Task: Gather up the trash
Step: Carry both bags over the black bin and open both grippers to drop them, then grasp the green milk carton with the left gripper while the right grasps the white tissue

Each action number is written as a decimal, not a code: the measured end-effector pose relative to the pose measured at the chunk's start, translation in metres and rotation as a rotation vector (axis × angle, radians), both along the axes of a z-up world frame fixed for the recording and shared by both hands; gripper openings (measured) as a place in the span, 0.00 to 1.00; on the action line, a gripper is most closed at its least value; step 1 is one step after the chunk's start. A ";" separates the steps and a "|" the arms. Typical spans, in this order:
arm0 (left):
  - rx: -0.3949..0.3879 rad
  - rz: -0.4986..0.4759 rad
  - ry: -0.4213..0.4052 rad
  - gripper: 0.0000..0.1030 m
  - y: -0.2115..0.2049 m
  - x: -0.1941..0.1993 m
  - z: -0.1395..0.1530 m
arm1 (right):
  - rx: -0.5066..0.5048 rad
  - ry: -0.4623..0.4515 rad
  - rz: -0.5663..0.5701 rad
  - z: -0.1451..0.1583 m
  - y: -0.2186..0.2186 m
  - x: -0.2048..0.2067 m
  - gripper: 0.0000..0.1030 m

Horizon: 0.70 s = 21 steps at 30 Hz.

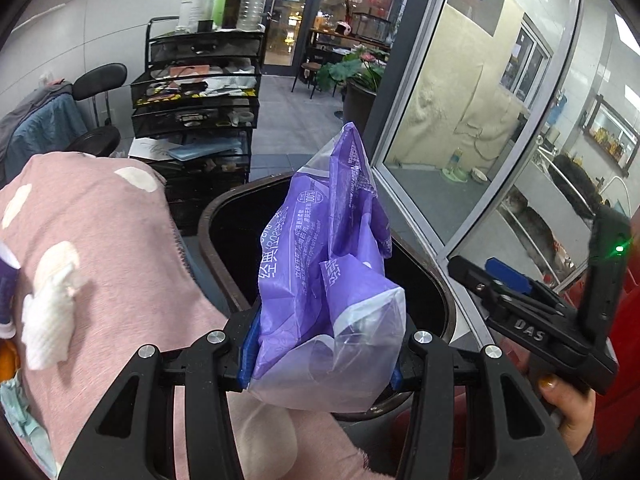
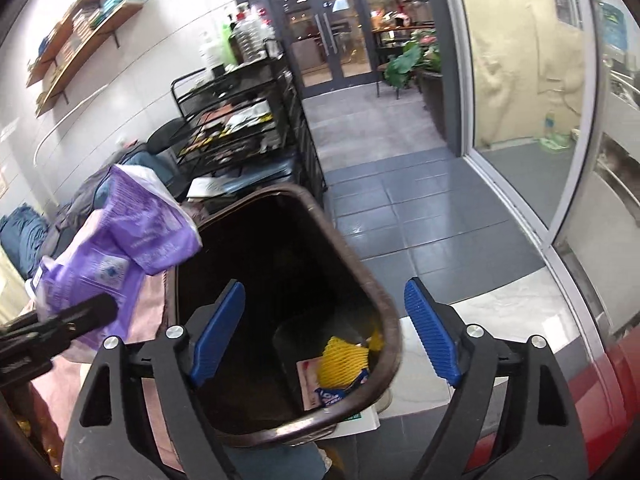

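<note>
— Grey floor tiles (image 2: 408,216) and a glass partition (image 1: 460,128) are seen behind a black wire trolley (image 1: 196,92) loaded with bottles (image 1: 224,0). What is gripped by the left gripper (image 1: 320,356)?

— A crumpled purple plastic bag (image 1: 332,248) is clamped between its blue pads, with the jaws partly closed on it. The bag is held upright above the dark bin (image 1: 224,248), at the bin's near rim. From the right wrist view the same bag (image 2: 120,240) is seen just left of the bin (image 2: 280,272).

— And the right gripper (image 2: 324,332)?

— Its jaws are spread wide and nothing is held between the blue pads (image 2: 218,332); it is seen over the bin's open mouth. In the left wrist view it (image 1: 480,272) is carried by a hand (image 1: 568,404) at the right edge.

— What is found inside the bin?

— Yellow foam netting (image 2: 344,360) and a blue-and-white wrapper (image 2: 336,394) are seen at the bottom. A pink cloth with white dots (image 1: 100,248) is draped just left of the bin.
</note>
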<state>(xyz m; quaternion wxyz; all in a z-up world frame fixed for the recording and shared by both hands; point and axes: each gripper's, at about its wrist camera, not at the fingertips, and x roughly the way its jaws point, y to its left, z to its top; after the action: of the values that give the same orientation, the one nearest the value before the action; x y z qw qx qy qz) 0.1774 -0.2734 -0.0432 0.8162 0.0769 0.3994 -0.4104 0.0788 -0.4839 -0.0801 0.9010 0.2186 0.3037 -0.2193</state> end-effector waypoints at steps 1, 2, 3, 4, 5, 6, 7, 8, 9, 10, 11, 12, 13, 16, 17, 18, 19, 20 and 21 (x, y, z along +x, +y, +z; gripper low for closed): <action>0.009 -0.004 0.004 0.46 -0.004 0.001 -0.002 | -0.002 -0.003 -0.012 0.001 -0.003 -0.002 0.81; 0.019 -0.006 0.007 0.46 -0.009 0.002 -0.004 | -0.003 -0.005 -0.019 0.002 -0.005 -0.006 0.82; 0.027 -0.006 0.010 0.47 -0.013 0.004 -0.006 | -0.004 -0.009 -0.027 0.003 -0.007 -0.009 0.83; 0.035 -0.005 0.012 0.51 -0.017 0.006 -0.008 | -0.005 -0.013 -0.036 0.005 -0.009 -0.012 0.85; 0.042 -0.006 0.015 0.58 -0.021 0.008 -0.011 | -0.005 -0.018 -0.042 0.005 -0.010 -0.013 0.87; 0.048 -0.005 0.020 0.63 -0.024 0.009 -0.013 | -0.004 -0.023 -0.047 0.006 -0.012 -0.016 0.87; 0.051 -0.007 0.024 0.74 -0.026 0.011 -0.014 | -0.002 -0.024 -0.052 0.007 -0.014 -0.018 0.89; 0.051 -0.006 0.025 0.82 -0.026 0.011 -0.015 | -0.002 -0.023 -0.056 0.007 -0.015 -0.018 0.89; 0.048 -0.003 0.023 0.84 -0.026 0.011 -0.017 | -0.002 -0.021 -0.059 0.007 -0.016 -0.019 0.89; 0.047 -0.004 0.021 0.86 -0.025 0.010 -0.017 | -0.002 -0.022 -0.061 0.007 -0.015 -0.019 0.89; 0.048 -0.007 0.019 0.87 -0.025 0.010 -0.017 | -0.002 -0.025 -0.063 0.008 -0.016 -0.021 0.89; 0.049 -0.013 0.012 0.87 -0.025 0.008 -0.017 | -0.004 -0.030 -0.066 0.008 -0.016 -0.022 0.89; 0.054 -0.012 -0.002 0.88 -0.023 0.007 -0.016 | -0.005 -0.034 -0.067 0.009 -0.016 -0.022 0.90; 0.048 -0.003 -0.045 0.90 -0.016 0.001 -0.008 | -0.018 -0.042 -0.056 0.012 -0.012 -0.019 0.90; 0.041 0.000 -0.058 0.91 -0.013 -0.001 -0.005 | -0.026 -0.041 -0.048 0.013 -0.009 -0.017 0.91; 0.030 0.002 -0.076 0.92 -0.009 -0.005 -0.001 | -0.033 -0.042 -0.039 0.014 -0.006 -0.016 0.91; 0.022 0.003 -0.095 0.93 -0.004 -0.009 0.004 | -0.036 -0.047 -0.030 0.015 -0.003 -0.014 0.91; 0.017 0.005 -0.108 0.94 -0.002 -0.010 0.007 | -0.039 -0.052 -0.016 0.016 0.001 -0.013 0.91; 0.012 0.010 -0.125 0.94 0.003 -0.014 0.011 | -0.039 -0.057 -0.006 0.017 0.004 -0.013 0.92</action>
<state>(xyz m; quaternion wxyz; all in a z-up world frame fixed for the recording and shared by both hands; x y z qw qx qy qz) 0.1639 -0.2705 -0.0324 0.8411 0.1053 0.3505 -0.3983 0.0662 -0.4798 -0.0630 0.9127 0.2080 0.2731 -0.2215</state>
